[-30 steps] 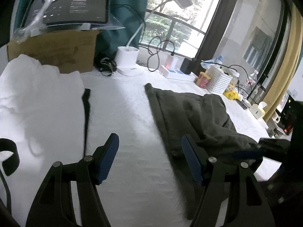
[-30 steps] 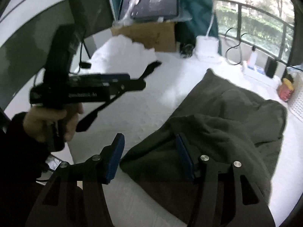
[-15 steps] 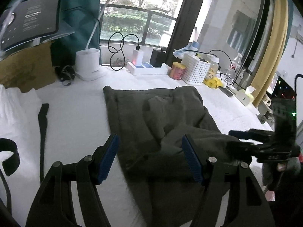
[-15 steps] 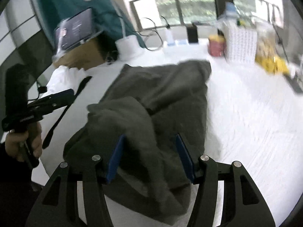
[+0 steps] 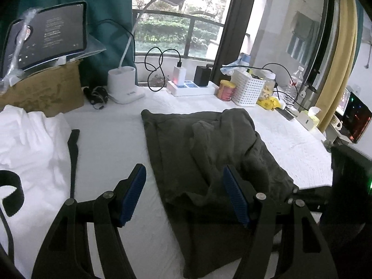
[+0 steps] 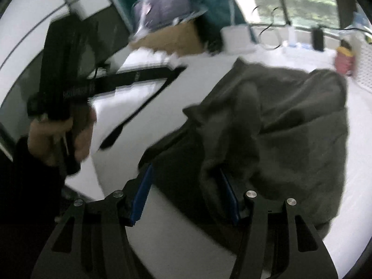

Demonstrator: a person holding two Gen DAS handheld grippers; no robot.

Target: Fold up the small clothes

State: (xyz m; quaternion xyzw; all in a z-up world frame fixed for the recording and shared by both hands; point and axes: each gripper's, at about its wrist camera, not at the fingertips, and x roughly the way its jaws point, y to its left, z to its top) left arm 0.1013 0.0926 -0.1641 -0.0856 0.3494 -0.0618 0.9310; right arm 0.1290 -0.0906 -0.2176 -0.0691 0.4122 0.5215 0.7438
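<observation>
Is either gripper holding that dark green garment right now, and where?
Neither. The left gripper and right gripper stand open over the dark green garment.

Garment (image 5: 209,148): dark olive-grey, plain.
Tablecloth (image 5: 111,139): white, faint texture.
Gripper (image 5: 183,190) frames black, pads (image 5: 133,194) blue, both grippers alike.
Strap (image 5: 73,153), near left: black.
Crumpled cloth (image 5: 28,132), left: white.
Box (image 5: 44,90), far left: brown cardboard.
Curtain (image 5: 109,4) behind box: teal.
Lamp (image 5: 123,81): white.
Basket (image 5: 247,90), far right: white lattice.
Can (image 5: 226,90) beside basket: yellow top, red body.
Right curtain (image 5: 341,46): yellow.
Sleeve (image 6: 30,186): black.
</observation>
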